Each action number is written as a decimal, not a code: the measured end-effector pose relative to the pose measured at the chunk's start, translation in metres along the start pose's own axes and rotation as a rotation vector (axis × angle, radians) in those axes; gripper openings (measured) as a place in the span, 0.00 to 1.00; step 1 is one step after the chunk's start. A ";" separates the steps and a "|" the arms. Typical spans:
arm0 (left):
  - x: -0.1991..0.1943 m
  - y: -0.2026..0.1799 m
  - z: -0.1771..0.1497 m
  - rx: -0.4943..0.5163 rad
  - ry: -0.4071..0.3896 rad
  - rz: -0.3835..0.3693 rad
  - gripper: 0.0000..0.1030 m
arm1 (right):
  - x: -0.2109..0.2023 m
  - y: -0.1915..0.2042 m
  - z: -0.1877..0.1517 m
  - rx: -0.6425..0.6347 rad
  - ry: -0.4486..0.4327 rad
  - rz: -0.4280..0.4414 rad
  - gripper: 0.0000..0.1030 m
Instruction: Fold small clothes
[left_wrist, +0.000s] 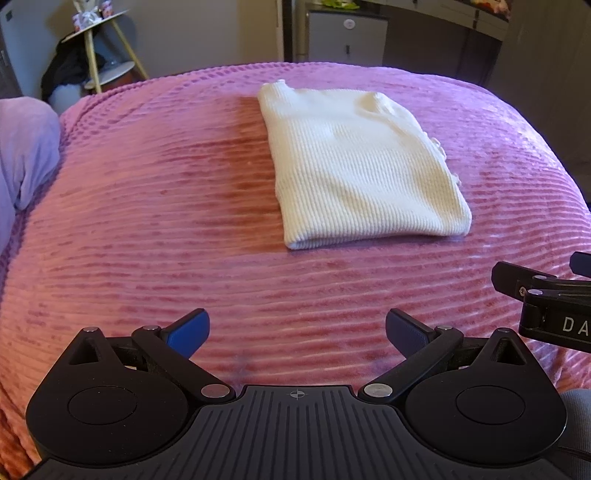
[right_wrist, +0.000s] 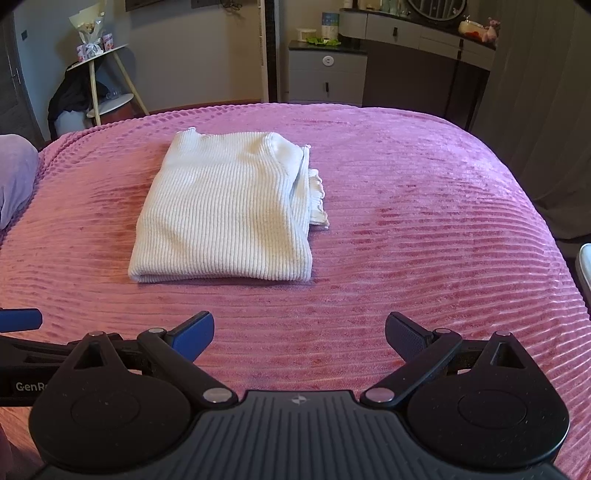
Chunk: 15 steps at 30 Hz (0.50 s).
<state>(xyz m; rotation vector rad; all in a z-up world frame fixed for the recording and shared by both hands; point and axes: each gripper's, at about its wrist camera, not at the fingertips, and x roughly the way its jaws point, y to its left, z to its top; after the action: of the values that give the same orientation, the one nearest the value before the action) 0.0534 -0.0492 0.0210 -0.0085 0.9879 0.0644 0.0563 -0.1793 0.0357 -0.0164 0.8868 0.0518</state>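
A white ribbed knit garment (left_wrist: 362, 166) lies folded into a rectangle on the pink bedspread (left_wrist: 147, 221). It also shows in the right wrist view (right_wrist: 225, 210), with a frilled edge sticking out at its right side. My left gripper (left_wrist: 297, 332) is open and empty, held back from the garment's near edge. My right gripper (right_wrist: 299, 336) is open and empty, also short of the garment. The right gripper's fingers (left_wrist: 517, 277) show at the right edge of the left wrist view.
A lilac pillow (left_wrist: 26, 147) lies at the bed's left side. Beyond the bed stand a small wooden-legged shelf (right_wrist: 99, 74), a grey drawer cabinet (right_wrist: 325, 77) and a dark dresser (right_wrist: 424, 55).
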 end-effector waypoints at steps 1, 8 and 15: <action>0.000 0.000 0.000 -0.001 -0.002 -0.001 1.00 | 0.000 0.000 0.000 0.000 0.000 0.000 0.96; -0.001 -0.001 0.001 0.001 -0.006 -0.003 1.00 | -0.001 -0.001 0.000 0.002 -0.002 0.003 0.96; -0.002 -0.001 0.001 -0.001 -0.003 -0.003 1.00 | -0.001 -0.001 0.001 0.001 -0.003 0.004 0.96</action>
<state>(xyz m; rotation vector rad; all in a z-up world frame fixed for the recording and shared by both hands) 0.0532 -0.0499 0.0229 -0.0110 0.9848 0.0620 0.0560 -0.1803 0.0373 -0.0135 0.8840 0.0548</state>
